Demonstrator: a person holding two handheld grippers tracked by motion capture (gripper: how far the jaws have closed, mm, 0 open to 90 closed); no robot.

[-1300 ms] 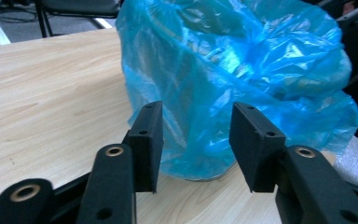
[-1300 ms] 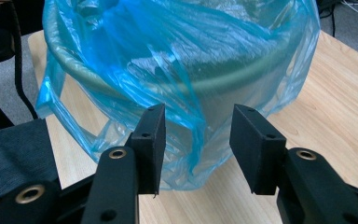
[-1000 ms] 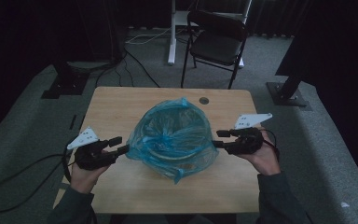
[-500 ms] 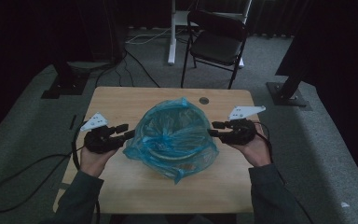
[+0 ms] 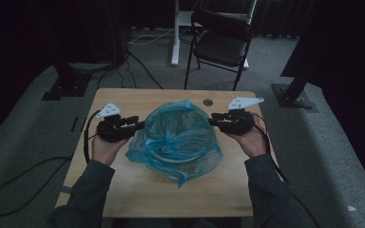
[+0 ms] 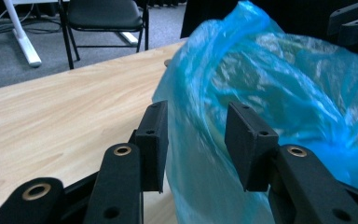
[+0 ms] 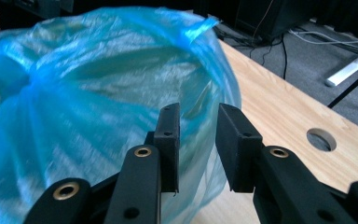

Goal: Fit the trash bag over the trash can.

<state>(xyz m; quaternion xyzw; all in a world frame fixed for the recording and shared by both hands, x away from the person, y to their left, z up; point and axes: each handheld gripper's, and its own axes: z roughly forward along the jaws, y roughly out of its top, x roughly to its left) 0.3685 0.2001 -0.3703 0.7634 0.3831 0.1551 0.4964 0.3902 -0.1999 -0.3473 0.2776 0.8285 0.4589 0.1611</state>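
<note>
One crumpled translucent blue plastic bag (image 5: 175, 142) sits mid-table on the light wooden table (image 5: 123, 190), over a round rim that shows through the film. Since half a second ago, both hands have slid farther forward along its sides. Two grippers flank it: the left gripper (image 6: 195, 140) is moderately parted with bag film between its jaws, while the right gripper (image 7: 197, 140) is narrowly parted at the bag's edge. One black folding chair (image 5: 221, 42) stands beyond.

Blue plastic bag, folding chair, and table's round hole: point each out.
blue plastic bag (image 5: 178, 137), high view, crinkled top.
folding chair (image 5: 220, 47), high view, seat.
round hole (image 7: 321, 139), right gripper view, its opening.
</note>
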